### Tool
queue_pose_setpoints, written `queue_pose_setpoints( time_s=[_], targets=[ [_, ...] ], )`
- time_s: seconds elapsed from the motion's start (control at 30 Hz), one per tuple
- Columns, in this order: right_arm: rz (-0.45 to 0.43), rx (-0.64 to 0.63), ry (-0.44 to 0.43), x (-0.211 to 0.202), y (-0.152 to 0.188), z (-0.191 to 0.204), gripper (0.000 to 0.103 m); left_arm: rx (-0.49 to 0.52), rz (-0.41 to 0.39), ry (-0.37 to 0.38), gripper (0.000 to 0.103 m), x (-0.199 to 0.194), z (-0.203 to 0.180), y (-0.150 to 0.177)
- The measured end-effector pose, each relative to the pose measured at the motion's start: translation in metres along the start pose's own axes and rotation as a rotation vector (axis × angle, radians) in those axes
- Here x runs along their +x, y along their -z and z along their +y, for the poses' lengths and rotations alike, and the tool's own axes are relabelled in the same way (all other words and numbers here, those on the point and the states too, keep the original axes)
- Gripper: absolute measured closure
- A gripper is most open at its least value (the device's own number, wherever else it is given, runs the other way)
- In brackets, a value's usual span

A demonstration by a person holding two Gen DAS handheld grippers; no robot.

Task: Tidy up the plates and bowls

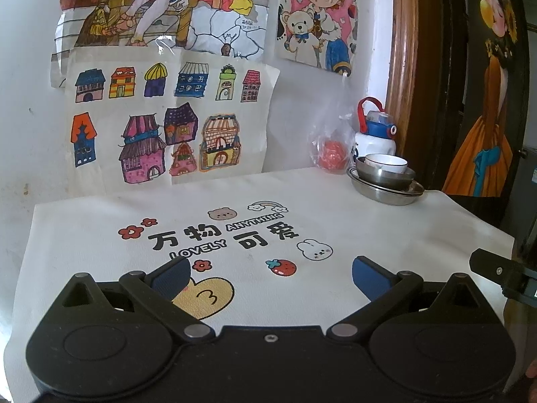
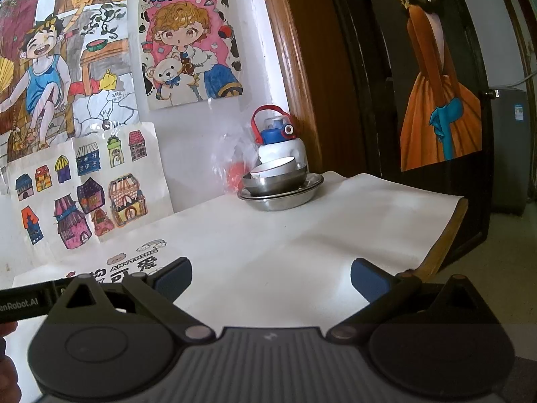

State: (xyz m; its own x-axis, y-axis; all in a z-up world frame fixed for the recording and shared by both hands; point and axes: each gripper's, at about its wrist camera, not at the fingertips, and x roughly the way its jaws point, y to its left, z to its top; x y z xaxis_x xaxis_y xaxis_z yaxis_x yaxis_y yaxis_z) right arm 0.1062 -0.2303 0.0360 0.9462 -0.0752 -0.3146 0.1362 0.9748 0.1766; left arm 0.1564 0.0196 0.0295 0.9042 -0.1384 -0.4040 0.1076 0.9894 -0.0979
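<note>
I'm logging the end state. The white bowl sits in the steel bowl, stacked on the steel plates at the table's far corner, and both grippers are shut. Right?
Not quite: both the left gripper and the right gripper are open and empty, as each wrist view shows. The rest holds: the white bowl sits in the steel bowl on the steel plates.

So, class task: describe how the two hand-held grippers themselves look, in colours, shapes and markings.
Left hand-held gripper: black body with round housings, black linkage arms with silver pivot pins, blue textured fingertips. Right hand-held gripper: same build, but with a grey ribbed centre plate. A black bar beside it bears white lettering ending "Robot.AI".
</note>
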Motion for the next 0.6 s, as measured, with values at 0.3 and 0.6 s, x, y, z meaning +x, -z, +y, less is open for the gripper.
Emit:
queue_pose_setpoints(
  time_s=[0.3, 0.6],
  targets=[
    [0.008, 0.000, -0.002, 0.0018, 0.0021, 0.0008, 0.000, -0.002, 0.001, 0.003, 0.001, 0.0003, 0.0000, 0.0004],
    [0.012, -0.001, -0.001, 0.0032, 0.0037, 0.0014, 0.000, 0.000, 0.000, 0.003, 0.001, 0.0000, -0.0006, 0.0007]
  ],
)
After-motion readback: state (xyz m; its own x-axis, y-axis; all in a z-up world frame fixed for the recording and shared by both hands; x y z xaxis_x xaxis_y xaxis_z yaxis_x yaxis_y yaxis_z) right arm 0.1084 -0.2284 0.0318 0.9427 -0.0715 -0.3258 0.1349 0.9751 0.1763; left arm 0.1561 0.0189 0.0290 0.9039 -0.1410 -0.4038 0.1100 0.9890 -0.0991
